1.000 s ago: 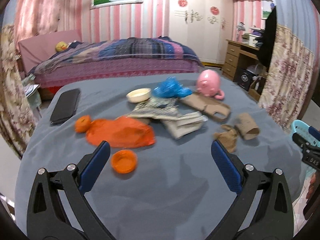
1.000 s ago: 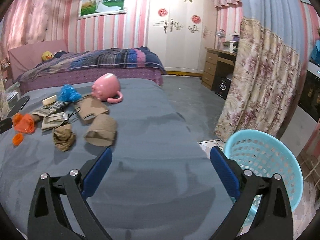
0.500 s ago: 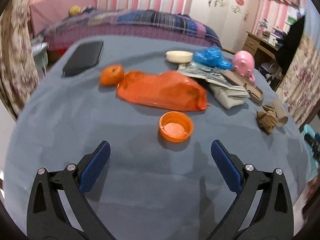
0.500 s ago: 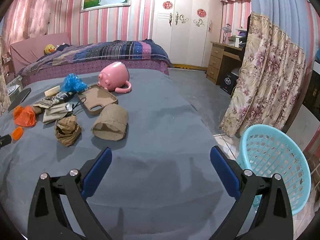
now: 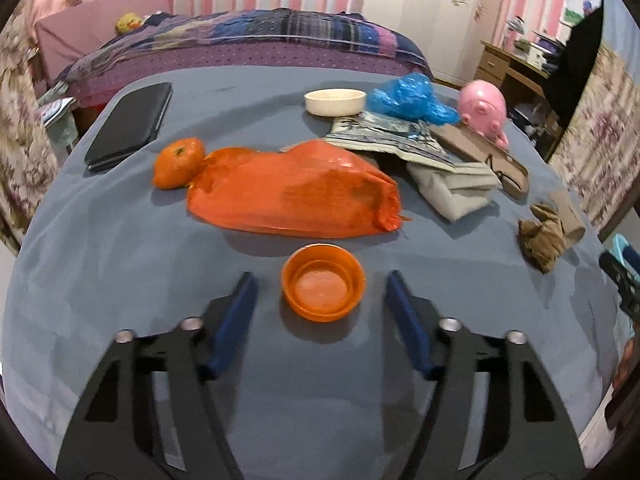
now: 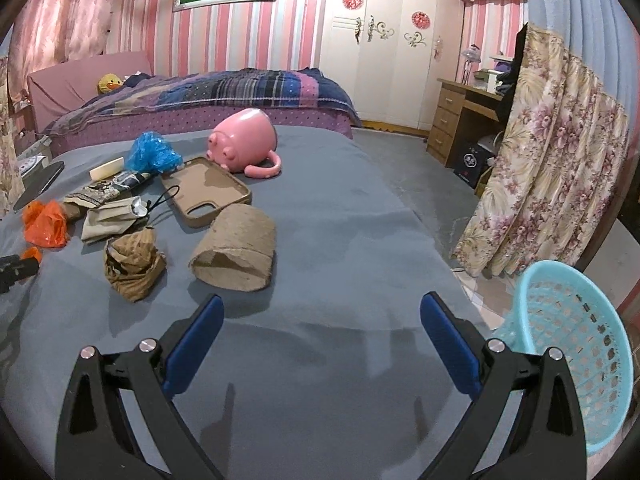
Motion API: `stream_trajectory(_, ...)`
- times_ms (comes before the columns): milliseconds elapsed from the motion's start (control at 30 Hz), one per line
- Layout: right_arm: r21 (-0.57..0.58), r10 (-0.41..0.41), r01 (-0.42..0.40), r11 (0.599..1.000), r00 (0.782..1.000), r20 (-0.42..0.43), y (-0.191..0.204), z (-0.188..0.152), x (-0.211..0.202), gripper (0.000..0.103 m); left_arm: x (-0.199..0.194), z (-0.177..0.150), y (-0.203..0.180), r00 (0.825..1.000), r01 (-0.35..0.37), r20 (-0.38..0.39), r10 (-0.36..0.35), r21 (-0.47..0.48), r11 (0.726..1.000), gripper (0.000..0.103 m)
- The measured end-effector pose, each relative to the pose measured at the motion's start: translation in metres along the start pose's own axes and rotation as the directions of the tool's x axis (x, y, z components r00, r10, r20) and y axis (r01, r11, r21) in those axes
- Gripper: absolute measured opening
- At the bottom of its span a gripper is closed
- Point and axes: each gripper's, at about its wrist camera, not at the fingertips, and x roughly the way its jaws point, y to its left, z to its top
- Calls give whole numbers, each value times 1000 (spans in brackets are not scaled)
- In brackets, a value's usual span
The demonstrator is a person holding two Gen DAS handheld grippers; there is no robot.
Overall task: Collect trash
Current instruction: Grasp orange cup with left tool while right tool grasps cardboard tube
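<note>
My left claw (image 5: 318,286) points down at an orange bottle cap (image 5: 323,287) that lies open side up on the grey-covered desk (image 5: 120,264). The cap sits between the two blue pads, centred on the claw's line, with a clear gap to each pad. The jaws have just been closing and now stand about half open; they do not yet touch the cap and hold nothing. The cap is round, so no long axis governs the grip; in my judgement the coming move turns only on keeping it centred as the pads come together.

Just beyond the cap lies an orange plastic bag (image 5: 294,196) with a mandarin (image 5: 179,162) at its left end.

My right claw (image 6: 320,330) is wide open and empty above bare cloth. A flattened cardboard tube (image 6: 236,250) and a crumpled brown paper wad (image 6: 134,262) lie ahead and to its left, nearer this hand than the other.

Only the right view shows the light-blue basket (image 6: 576,364) well, standing beyond the desk's right edge, the probable destination. Only the left view shows how the cap sits between the pads; in the right view a small orange scrap at the left margin may be that cap.
</note>
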Motion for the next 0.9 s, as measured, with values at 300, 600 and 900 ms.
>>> stream_trajectory(300, -29, 44, -44, 999, 999, 6, 21, 13, 14, 96, -3, -2, 0, 1000, -9, 22, 9, 2, 1000, 39)
stream_trajectory(600, -47, 116, -121, 992, 989, -90, 40, 30, 47, 94, -3, -2, -1, 999, -25, 22, 25, 10, 1000, 39)
stream_trajectory(900, -3, 214, -216, 976, 969, -124, 37, 30, 54, 50, -13, -2, 0, 998, -23, 54, 23, 8, 1000, 39)
